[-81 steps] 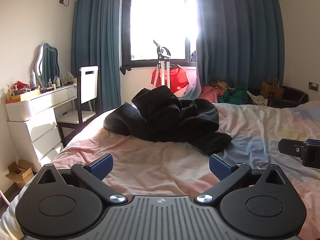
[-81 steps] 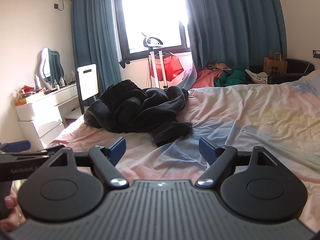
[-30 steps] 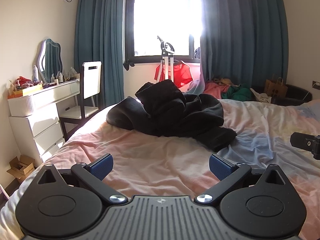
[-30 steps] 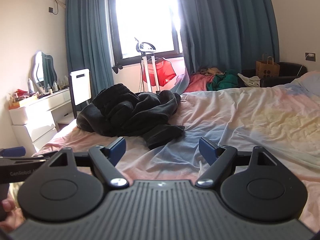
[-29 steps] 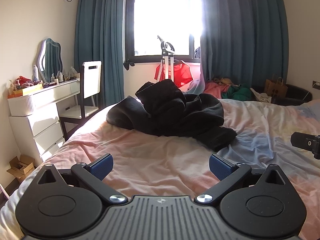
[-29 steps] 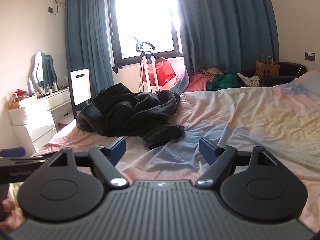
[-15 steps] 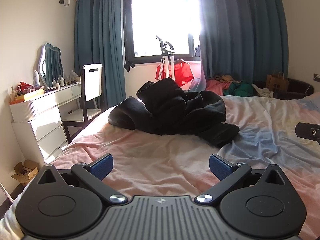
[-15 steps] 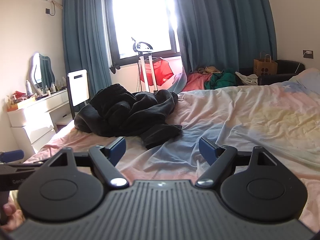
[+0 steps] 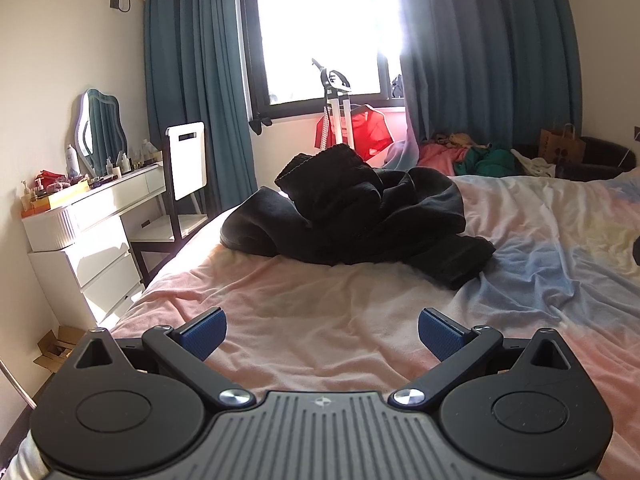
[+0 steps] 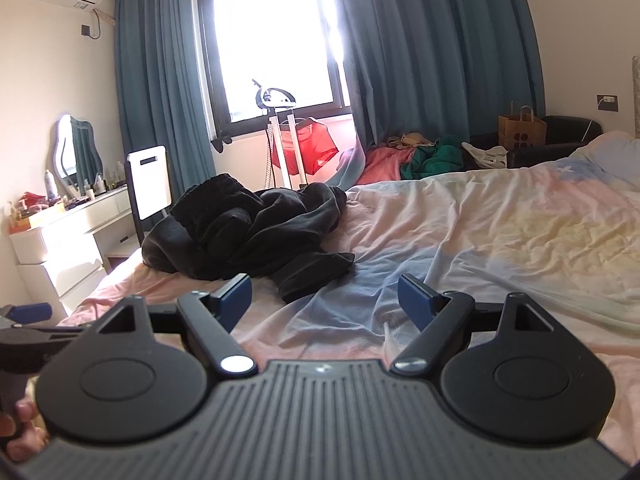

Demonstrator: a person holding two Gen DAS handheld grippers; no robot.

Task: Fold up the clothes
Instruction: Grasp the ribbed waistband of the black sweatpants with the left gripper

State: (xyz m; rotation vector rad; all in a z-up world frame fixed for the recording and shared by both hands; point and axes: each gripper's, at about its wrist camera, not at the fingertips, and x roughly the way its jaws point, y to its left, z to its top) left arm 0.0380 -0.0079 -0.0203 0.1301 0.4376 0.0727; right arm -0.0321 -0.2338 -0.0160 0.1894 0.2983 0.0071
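Note:
A crumpled heap of black clothes (image 9: 360,216) (image 10: 256,232) lies on the pastel bed sheet (image 9: 320,320) (image 10: 500,240), toward the far left side of the bed. My left gripper (image 9: 322,332) hovers open over the sheet, well short of the heap, with nothing between its blue pads. My right gripper (image 10: 325,298) is open too, and the heap's nearest flap lies just beyond its fingertips. In the right wrist view, the left gripper (image 10: 28,314) and the hand holding it show at the lower left edge.
A white dresser (image 9: 96,232) with a mirror and bottles, and a chair (image 9: 184,184), stand left of the bed. A garment steamer stand (image 10: 284,136) with a red top is under the window. More clothes (image 10: 420,160) and a paper bag (image 10: 520,130) lie at the back right.
Both grippers have drifted forward, a little nearer the black heap, and stayed open. The right gripper has nearly slid out of the left wrist view. The clothes have not moved.

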